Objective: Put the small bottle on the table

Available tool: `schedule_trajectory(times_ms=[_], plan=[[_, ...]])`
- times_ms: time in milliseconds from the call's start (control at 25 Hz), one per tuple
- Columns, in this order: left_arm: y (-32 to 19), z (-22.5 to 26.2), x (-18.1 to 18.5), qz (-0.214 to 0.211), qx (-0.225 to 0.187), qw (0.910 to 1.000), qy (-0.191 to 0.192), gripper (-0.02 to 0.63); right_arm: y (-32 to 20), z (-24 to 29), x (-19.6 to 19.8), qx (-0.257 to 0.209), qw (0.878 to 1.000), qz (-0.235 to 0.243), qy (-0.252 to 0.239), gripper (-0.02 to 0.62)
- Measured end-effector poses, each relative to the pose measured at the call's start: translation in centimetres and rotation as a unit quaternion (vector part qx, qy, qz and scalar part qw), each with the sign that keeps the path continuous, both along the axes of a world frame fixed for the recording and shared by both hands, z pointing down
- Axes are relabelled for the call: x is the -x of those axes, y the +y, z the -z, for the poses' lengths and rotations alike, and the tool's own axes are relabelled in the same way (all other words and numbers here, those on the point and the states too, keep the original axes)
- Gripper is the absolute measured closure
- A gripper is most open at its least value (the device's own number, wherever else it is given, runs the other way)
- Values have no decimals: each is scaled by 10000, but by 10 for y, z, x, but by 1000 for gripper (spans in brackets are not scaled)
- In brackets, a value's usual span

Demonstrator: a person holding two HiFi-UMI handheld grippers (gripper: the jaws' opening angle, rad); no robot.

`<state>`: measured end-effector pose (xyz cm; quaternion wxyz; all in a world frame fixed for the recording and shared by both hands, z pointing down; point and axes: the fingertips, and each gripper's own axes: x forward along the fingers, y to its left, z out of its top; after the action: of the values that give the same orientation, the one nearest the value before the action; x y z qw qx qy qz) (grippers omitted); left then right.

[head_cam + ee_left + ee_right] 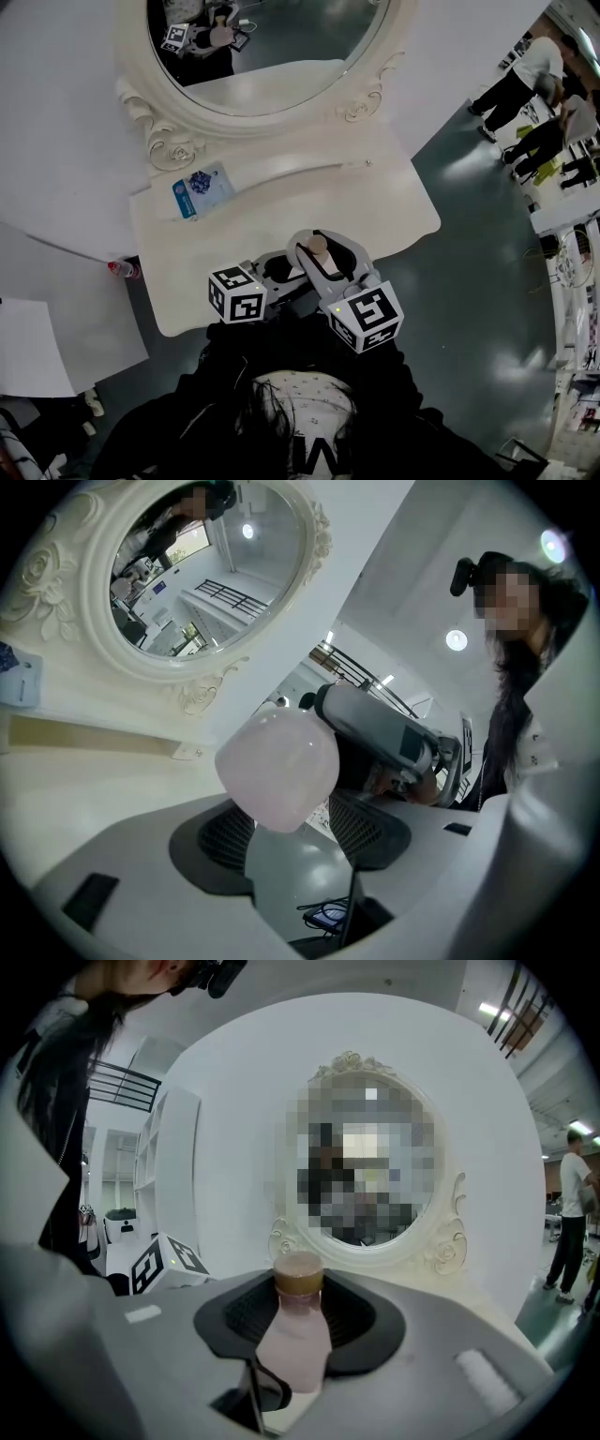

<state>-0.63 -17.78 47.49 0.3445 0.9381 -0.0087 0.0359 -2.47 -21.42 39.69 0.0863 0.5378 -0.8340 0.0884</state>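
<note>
**Right gripper** [302, 1309]: the jaws are closed on the small bottle [295, 1340], with a pad pressing its pale pink body on each side. The bottle stands upright in the grip — long axis vertical, brown cap on top.

**Left gripper** [292, 841]: the jaws are spread. The bottle's rounded pink body fills the gap in this gripper's own view, but I see no pad bearing on it. I rate this gripper as unloaded, coming in from the left beside the right one.

**Position:** in the head view the bottle hangs over the front part of the table [375, 202], just inside the near edge. I cannot tell whether its base touches the top. The deciding relation is vertical — the tabletop lies directly beneath the base. I judge the coming move to be a straight lowering by the right gripper, then a release.

**Surroundings:**
- A blue-patterned packet [199, 190] lies at the back left, well apart from the bottle.
- The oval mirror [267, 42] stands behind.
- A red-capped bottle [120, 269] sits on the floor to the left.

**Obstruction:** only the left gripper's jaws, close round the bottle. In my judgement they should back off first, or the release may tip it.
</note>
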Motion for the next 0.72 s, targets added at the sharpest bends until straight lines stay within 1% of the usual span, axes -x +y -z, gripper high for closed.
schedule_trajectory(times_ms=[240, 440, 600, 720], plan=[[-16, 1, -4, 136, 23, 9999, -22, 376, -16, 1, -4, 17, 9999, 124, -40, 448], [-36, -2, -12, 384, 83, 9992, -90, 376, -36, -2, -12, 51, 9992, 375, -136, 448], [-56, -8, -26, 583, 116, 9981, -183, 376, -56, -8, -25, 102, 9980, 584, -210, 448], [-71, -10, -43, 746, 200, 9968, -208, 376, -71, -11, -41, 171, 9967, 752, -249, 448]])
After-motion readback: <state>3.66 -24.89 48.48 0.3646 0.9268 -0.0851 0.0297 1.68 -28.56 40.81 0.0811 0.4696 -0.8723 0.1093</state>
